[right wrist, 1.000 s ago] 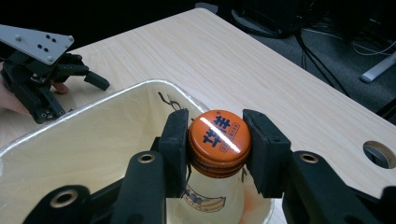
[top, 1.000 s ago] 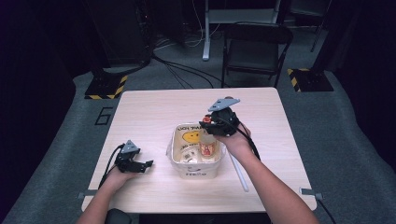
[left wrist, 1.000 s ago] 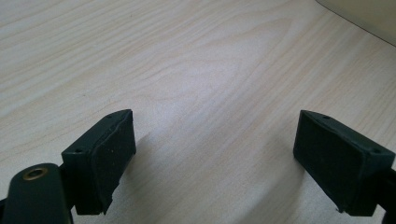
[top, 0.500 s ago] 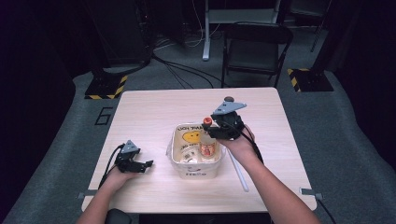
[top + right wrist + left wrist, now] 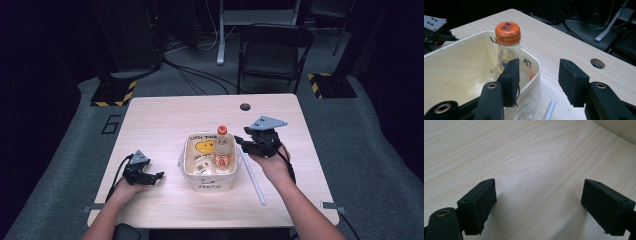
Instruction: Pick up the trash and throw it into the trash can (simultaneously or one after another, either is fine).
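- The person's right forearm comes in from the bottom of the high view and goes up and a little to the left, with the right hand (image 5: 272, 165) around the body of the right gripper (image 5: 246, 143).
- This gripper has its grey plate on top and its jaws point to the left, toward the white tub (image 5: 187, 172).
- The left hand (image 5: 125, 187) rests low on the table (image 5: 165, 115) near the front left edge, and the left gripper (image 5: 156, 176) lies close over the wood, well apart from the tub.
- The bottle (image 5: 222, 148) with the orange cap stands upright inside the tub, against its right wall.
- In the right gripper view the bottle (image 5: 508, 47) is ahead of the jaws and to the left side, behind the left pad, not between the two pads.
- A thin white stick (image 5: 252, 175) lies on the table just beside the tub, under the right gripper.
- The jaws of the right gripper have just been opening and now stand about halfway apart; nothing is between them and they touch nothing.
- The jaws of the left gripper (image 5: 539, 202) are wide apart, with only bare wood between them.
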A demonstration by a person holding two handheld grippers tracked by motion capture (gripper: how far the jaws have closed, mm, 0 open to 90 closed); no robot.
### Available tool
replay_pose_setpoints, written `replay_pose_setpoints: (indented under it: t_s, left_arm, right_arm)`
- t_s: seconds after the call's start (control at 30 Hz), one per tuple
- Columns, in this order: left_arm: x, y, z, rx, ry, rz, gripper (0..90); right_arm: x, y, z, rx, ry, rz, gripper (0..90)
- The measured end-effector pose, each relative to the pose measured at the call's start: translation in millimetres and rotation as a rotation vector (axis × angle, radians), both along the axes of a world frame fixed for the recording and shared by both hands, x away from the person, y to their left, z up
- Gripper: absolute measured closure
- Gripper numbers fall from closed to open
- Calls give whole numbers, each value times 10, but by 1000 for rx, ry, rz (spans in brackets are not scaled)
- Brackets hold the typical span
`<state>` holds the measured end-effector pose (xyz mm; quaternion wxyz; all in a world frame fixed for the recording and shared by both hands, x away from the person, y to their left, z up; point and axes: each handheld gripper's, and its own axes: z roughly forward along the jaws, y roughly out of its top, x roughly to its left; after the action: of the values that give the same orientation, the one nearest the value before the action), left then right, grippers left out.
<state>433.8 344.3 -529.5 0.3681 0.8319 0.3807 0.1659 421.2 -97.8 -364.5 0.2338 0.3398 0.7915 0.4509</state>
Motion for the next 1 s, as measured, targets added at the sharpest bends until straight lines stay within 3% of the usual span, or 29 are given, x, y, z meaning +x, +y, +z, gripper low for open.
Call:
replay_pose_setpoints:
  t_s: [0.2, 0.47, 1.0]
  left_arm:
    - [-1, 0, 2, 3, 2, 1, 128]
    - [-2, -1, 2, 2, 1, 1, 128]
    - [-2, -1, 2, 2, 2, 2, 128]
  right_arm:
    - [-71, -132, -145, -3, 6, -50, 524]
    - [-141, -240, -438, 11, 61, -94, 530]
    - [-264, -267, -932, -15, 143, -151, 547]
